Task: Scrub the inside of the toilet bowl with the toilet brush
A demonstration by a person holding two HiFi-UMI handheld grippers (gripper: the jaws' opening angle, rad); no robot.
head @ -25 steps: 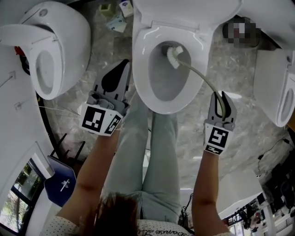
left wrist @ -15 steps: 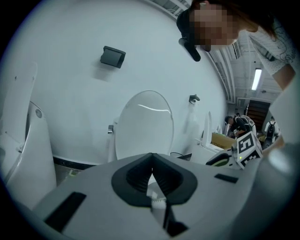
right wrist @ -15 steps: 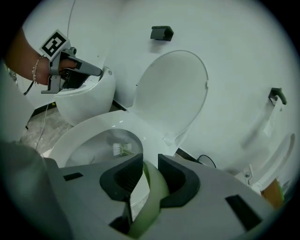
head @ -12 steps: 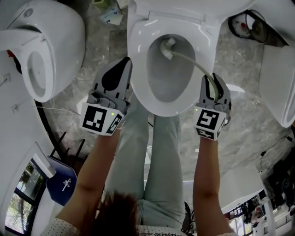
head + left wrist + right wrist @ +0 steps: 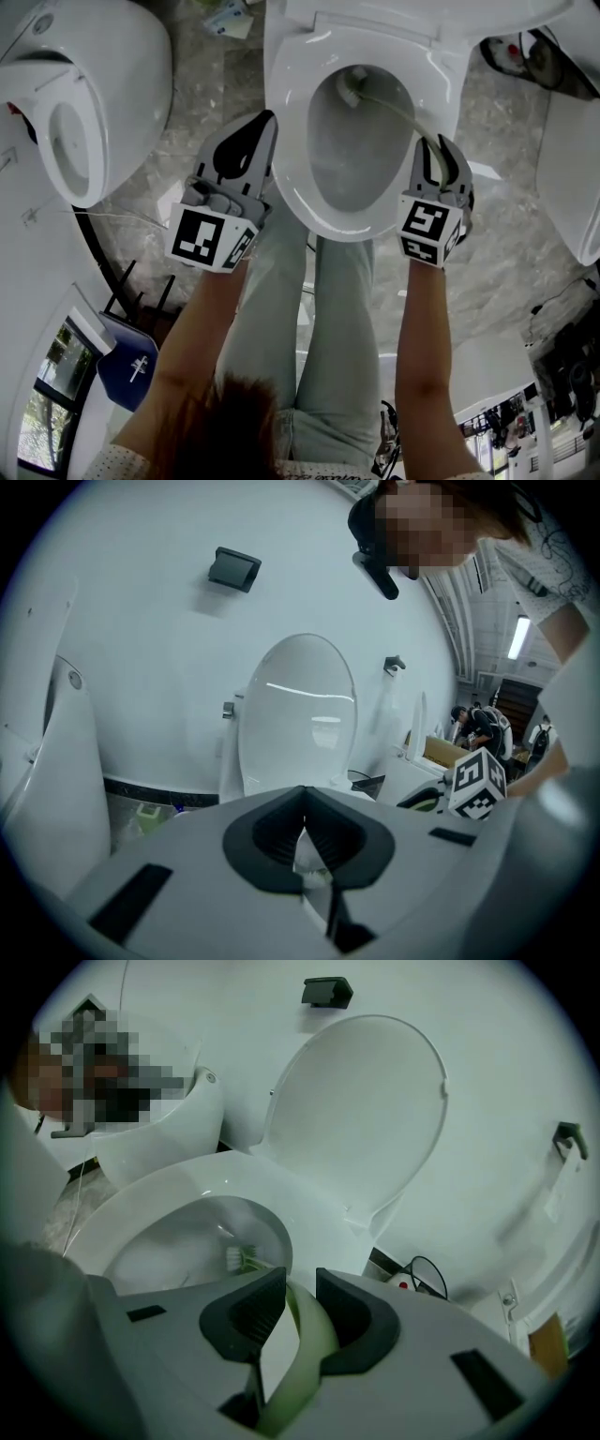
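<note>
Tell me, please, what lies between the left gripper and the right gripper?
In the head view, the front of the toilet bowl lies between the left gripper and the right gripper, which holds the toilet brush reaching into it.

The toilet bowl [image 5: 292,183] stood between two grippers, with neighbours beyond.
The toilet brush [image 5: 352,85] lay inside it, head at 12 o'clock, handle running to the right gripper [image 5: 436,148] at the rim's 3 o'clock. The left gripper [image 5: 262,127] sat outside the rim at 9 o'clock. A second toilet [image 5: 127,84] stood farther out at 9 o'clock, a third toilet [image 5: 572,173] at 3.
</note>
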